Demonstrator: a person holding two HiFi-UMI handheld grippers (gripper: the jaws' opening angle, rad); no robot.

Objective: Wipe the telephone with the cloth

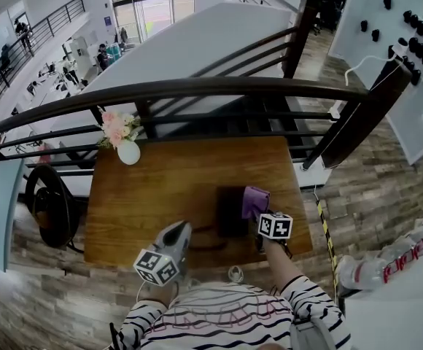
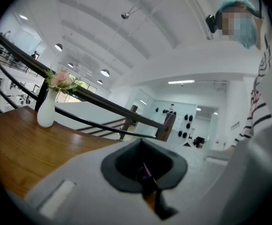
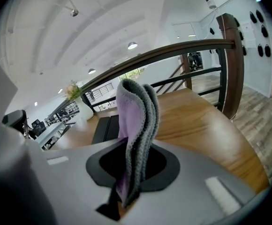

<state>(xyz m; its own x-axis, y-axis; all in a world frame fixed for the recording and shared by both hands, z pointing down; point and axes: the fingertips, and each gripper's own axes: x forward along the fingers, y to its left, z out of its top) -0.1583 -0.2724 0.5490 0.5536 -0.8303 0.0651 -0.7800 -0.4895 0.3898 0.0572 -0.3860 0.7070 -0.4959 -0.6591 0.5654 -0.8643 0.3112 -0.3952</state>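
Vase: white vase w/ pink flowers (image 1: 128, 152) at the far-left corner of the table (image 1: 160, 188), well apart from the work. Ignore it.
L gripper (image 1: 181, 230): jaws together, nothing gripped as far as its own view shows. It sits near the front edge, just left of the phone.
Cord: what looks like the phone's dark cord (image 1: 206, 246) loops along the front edge btwn L gripper and phone.
Phone: dark telephone (image 1: 232, 210) lies flat, right of centre, near the front edge.
Cloth: purple/grey cloth (image 1: 255, 200), folded, stands up out of the R jaws over the phone's right edge. Can't tell if it touches yet.
R gripper (image 1: 259, 216): clamped on the cloth's lower fold.
Step (my read): start of the wipe, little or none done.
How to do it: tip R gripper fwd so the free fold lies flat on the phone, not edge-on. Press lightly, then sweep right to left in overlapping passes.
L gripper's job: prob. worth pinning the phone's left edge so it doesn't slide.
Risk: cloth snagging the cord or dragging the phone. Go slow near that side.
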